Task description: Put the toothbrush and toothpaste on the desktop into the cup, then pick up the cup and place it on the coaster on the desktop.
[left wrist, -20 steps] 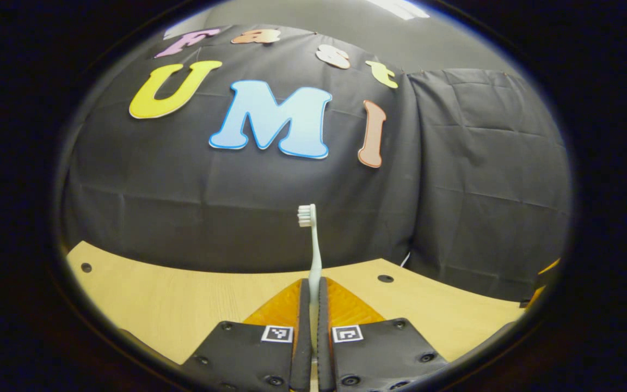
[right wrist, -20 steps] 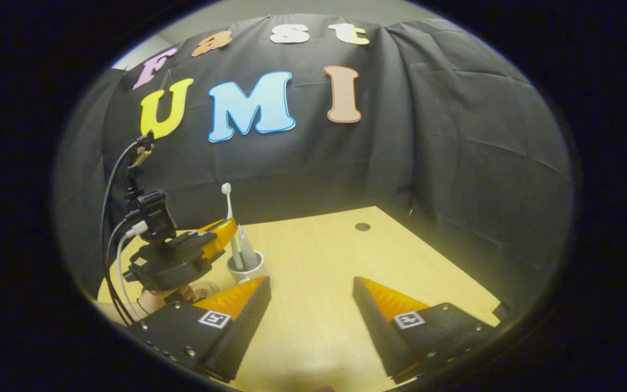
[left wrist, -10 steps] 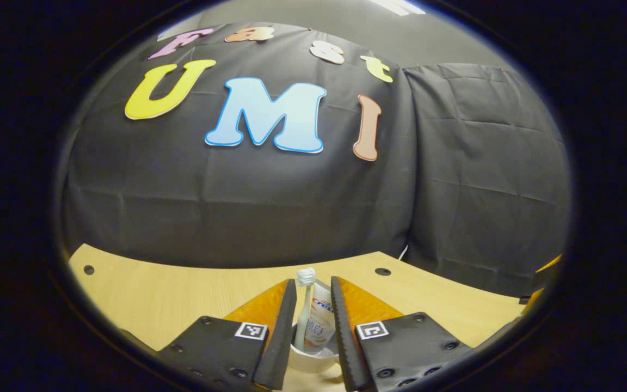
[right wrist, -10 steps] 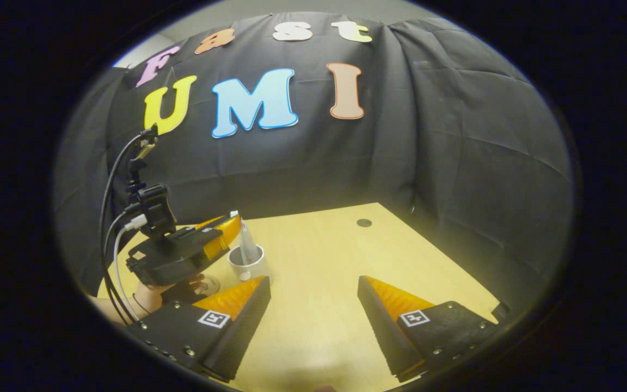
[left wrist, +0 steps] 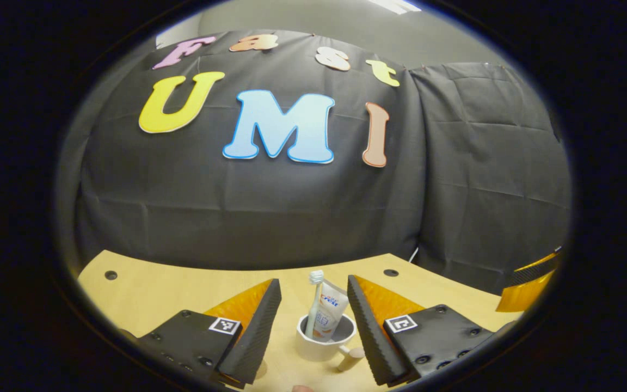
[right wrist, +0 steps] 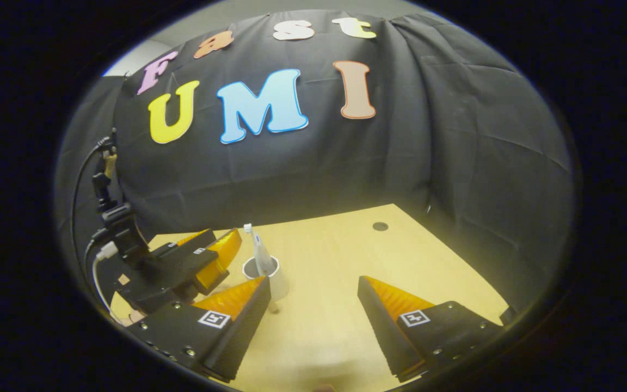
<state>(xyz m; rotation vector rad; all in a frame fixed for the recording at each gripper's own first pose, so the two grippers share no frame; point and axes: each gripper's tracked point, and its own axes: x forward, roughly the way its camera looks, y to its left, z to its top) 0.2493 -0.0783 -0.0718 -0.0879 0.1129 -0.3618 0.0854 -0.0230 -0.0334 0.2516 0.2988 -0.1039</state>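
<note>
Toothbrush (left wrist: 313, 302) and toothpaste (left wrist: 329, 318) stand in cup (left wrist: 321, 345).

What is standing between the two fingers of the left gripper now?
In the left gripper view, the white cup stands on the desktop between the open fingers of the left gripper, untouched. The toothbrush and toothpaste stand inside it.

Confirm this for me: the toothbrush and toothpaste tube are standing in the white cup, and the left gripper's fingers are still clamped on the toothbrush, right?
Not quite. The left gripper is open, touching nothing. The left gripper view shows the pale toothbrush and toothpaste tube standing free in the white cup.
</note>
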